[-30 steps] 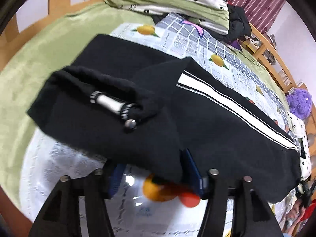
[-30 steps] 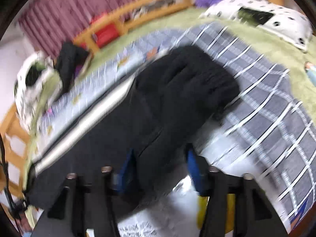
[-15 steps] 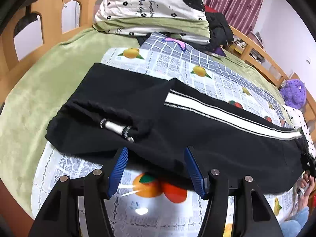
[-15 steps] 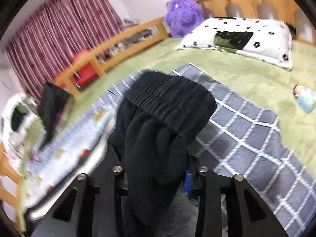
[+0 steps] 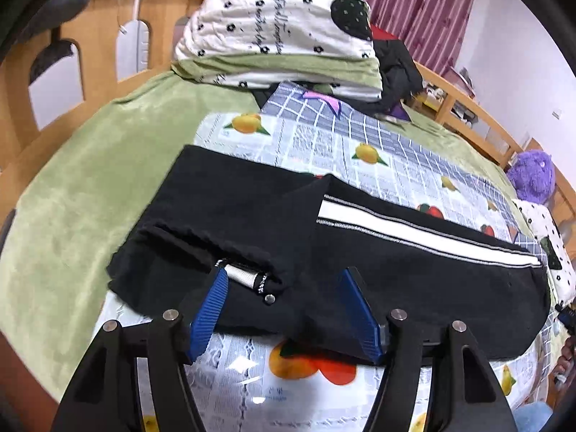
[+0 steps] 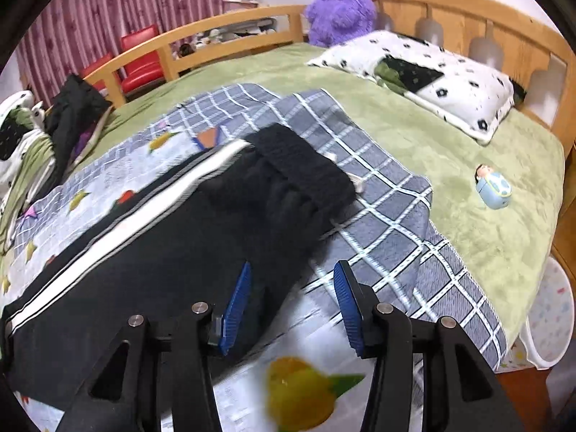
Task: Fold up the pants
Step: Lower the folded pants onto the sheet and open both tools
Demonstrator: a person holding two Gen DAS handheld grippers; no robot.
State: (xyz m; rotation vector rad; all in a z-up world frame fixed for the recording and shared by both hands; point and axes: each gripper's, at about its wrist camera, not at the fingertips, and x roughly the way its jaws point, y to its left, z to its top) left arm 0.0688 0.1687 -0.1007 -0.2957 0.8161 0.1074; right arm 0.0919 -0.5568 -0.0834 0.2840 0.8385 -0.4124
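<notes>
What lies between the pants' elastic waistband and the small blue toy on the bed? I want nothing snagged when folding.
In the right wrist view, only the checked quilt and bare green blanket separate the waistband from the toy.

One pair of black pants lies on one bed. Two grippers show, the left gripper and the right gripper. There is one purple plush toy, one small blue figurine, two red chairs, and one spotted pillow at the headboard.
</notes>
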